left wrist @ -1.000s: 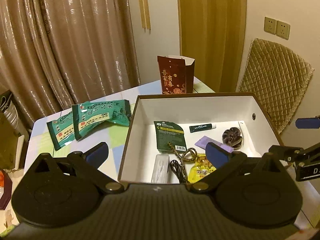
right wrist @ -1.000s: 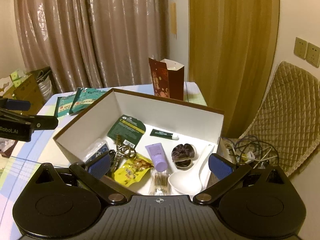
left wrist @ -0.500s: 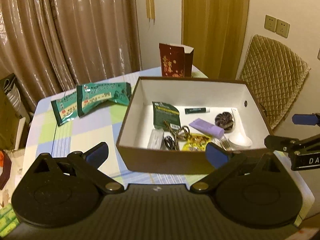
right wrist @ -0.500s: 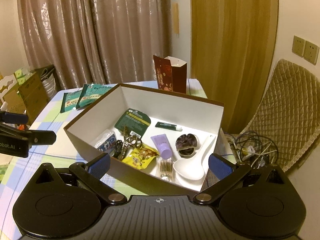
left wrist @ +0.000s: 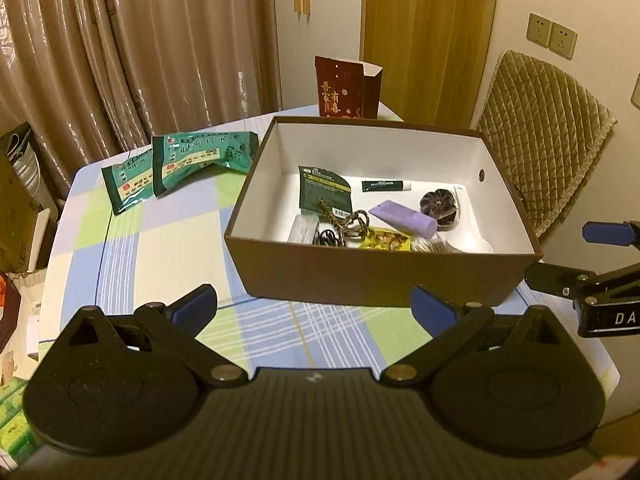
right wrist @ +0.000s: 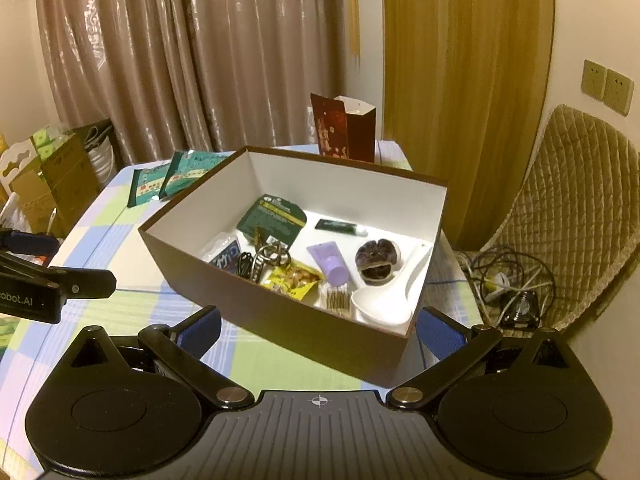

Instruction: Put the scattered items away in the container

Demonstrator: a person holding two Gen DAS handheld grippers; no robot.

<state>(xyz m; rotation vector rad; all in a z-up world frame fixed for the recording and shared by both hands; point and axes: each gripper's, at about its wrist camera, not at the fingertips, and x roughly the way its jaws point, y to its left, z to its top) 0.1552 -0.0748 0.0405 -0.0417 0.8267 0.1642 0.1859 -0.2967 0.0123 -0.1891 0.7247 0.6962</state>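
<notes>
Both grippers, left gripper (left wrist: 314,308) & right gripper (right wrist: 318,326), held w/ jaws wide apart, empty, near the brown box (left wrist: 360,276). Spoon (right wrist: 384,300), purple tube (right wrist: 332,262), keys (right wrist: 270,258) lie inside; two green packets (left wrist: 180,168) on table (left wrist: 160,248) beside it.

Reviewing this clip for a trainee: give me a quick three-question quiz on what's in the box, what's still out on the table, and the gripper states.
1. True or false: the white spoon lies outside the box.
2. What remains on the table left of the box?
3. Left gripper and right gripper: A both open, B both shut, C one holds an item?

Key: 1 false, it lies inside. 2 two green packets. 3 A.
</notes>
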